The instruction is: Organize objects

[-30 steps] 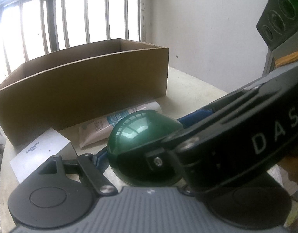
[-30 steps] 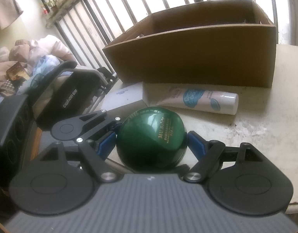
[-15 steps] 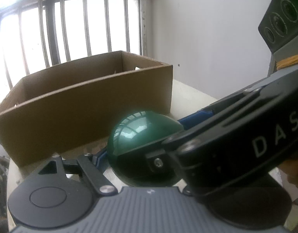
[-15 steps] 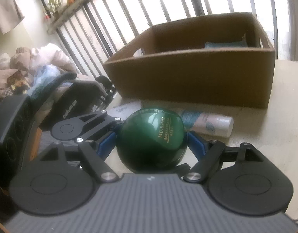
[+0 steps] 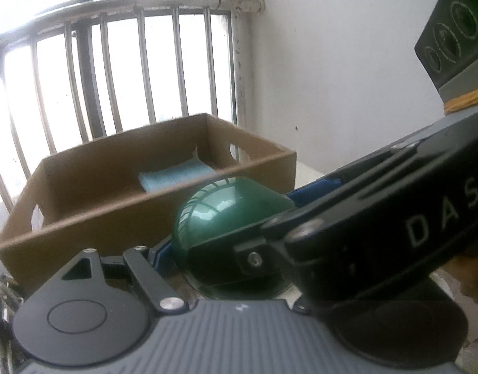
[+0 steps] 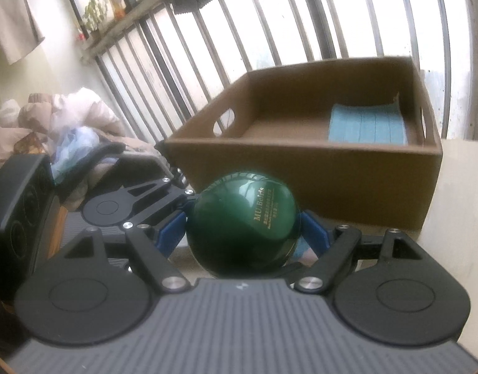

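A shiny dark green round jar (image 5: pixel 226 205) with gold lettering (image 6: pixel 243 227) hangs in the air in front of a brown cardboard box (image 5: pixel 98 233). My left gripper (image 5: pixel 235 218) is shut on it, a blue pad on either side. The right gripper (image 6: pixel 243 227) is shut on the same jar, and its black arm (image 5: pixel 394 218) crosses the left wrist view. In the right wrist view the left gripper's fingers (image 6: pixel 164 199) reach the jar from the left. The open-topped box (image 6: pixel 301 171) holds a light blue folded pack (image 6: pixel 366 121) at its right end.
The box stands on a pale table (image 6: pixel 450 202) against a barred window (image 5: pixel 114 78). A white wall (image 5: pixel 332 78) rises on the right. A heap of clothes and bags (image 6: pixel 67 124) lies off the table to the left.
Both grippers have risen with the green jar between them. The white tube and the grey carton on the table have dropped out of view, and the inside of the box now shows.
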`<control>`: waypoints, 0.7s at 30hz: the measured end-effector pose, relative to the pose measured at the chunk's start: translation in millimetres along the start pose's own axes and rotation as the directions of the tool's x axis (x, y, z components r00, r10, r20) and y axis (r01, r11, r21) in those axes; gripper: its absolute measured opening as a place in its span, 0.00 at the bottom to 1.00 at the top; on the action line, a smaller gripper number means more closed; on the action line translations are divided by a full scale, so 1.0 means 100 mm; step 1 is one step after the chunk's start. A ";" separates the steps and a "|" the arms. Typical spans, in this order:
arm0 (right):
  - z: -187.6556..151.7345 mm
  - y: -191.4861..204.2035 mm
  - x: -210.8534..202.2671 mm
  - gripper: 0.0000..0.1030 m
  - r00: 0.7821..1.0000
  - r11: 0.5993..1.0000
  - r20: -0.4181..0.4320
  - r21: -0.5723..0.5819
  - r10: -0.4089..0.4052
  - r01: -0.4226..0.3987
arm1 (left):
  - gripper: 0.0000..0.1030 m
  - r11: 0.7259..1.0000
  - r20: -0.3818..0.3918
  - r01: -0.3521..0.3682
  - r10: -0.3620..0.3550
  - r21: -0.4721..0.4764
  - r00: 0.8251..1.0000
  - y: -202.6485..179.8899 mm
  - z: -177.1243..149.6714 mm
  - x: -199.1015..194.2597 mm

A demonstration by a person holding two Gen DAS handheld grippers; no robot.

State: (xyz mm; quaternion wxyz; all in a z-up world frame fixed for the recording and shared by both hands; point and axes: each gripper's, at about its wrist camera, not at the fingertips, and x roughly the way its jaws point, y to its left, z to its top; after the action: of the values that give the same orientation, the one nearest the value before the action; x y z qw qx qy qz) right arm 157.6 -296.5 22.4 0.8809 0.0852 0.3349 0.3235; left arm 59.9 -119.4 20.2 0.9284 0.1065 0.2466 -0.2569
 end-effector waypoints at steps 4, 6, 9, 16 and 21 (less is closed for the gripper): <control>0.17 0.03 0.00 0.78 1.000 1.000 0.017 -0.017 -0.007 0.007 | 0.81 1.000 0.025 -0.001 0.001 0.003 1.000 0.08 0.21 0.02; 0.25 0.03 0.00 0.78 1.000 1.000 0.024 -0.022 -0.012 0.013 | 0.81 1.000 0.034 0.002 -0.002 0.000 0.999 0.13 0.30 0.06; 0.39 0.03 0.03 0.78 0.999 0.999 0.027 -0.028 -0.023 0.024 | 0.81 1.000 0.042 0.006 -0.005 -0.010 0.999 0.22 0.44 0.13; 0.73 -0.03 0.23 0.78 0.999 0.999 0.006 -0.023 -0.046 0.046 | 0.81 1.000 0.031 0.002 -0.001 -0.031 1.000 0.49 0.78 0.48; 1.00 -0.14 0.37 0.79 0.998 0.998 -0.021 -0.016 -0.056 0.056 | 0.81 0.999 0.012 0.010 -0.009 -0.050 1.000 0.64 1.01 0.74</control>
State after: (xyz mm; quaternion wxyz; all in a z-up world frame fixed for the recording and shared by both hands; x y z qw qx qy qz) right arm 250.2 -277.2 73.4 0.8866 0.0654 0.3440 0.3022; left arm 189.9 -129.6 73.5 0.9309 0.0805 0.2479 -0.2558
